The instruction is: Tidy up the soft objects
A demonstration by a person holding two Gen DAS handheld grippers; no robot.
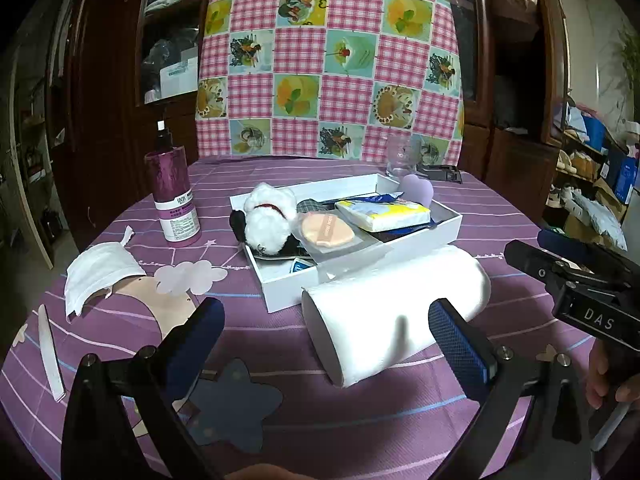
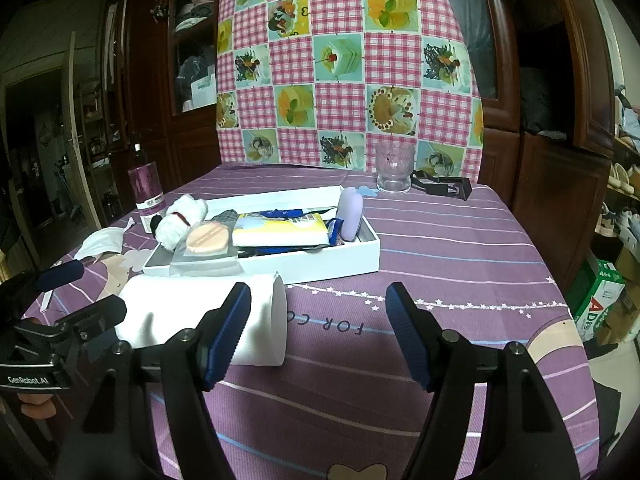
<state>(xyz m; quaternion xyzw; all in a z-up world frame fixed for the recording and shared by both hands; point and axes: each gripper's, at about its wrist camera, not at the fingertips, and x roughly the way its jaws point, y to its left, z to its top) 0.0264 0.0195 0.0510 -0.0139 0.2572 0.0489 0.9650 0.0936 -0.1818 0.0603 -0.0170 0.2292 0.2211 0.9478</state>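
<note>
A white paper towel roll (image 1: 396, 308) lies on its side on the purple tablecloth, in front of a white tray (image 1: 288, 288). My left gripper (image 1: 326, 324) is wide open around the roll's near end, and its pads do not press on it. The tray holds a white plush toy (image 1: 266, 216), a peach powder puff (image 1: 326, 230), a tissue pack (image 1: 384, 210) and a lilac sponge (image 1: 418, 188). My right gripper (image 2: 318, 320) is open and empty, just right of the roll (image 2: 168, 308). A white face mask (image 1: 100, 276) lies at the left.
A purple pump bottle (image 1: 172, 196) stands left of the tray. A glass (image 1: 400, 156) and a black clip are at the table's far edge, before a chequered cloth. A nail file (image 1: 50, 356) lies near the left edge. Bare cloth spreads right of the tray (image 2: 320, 260).
</note>
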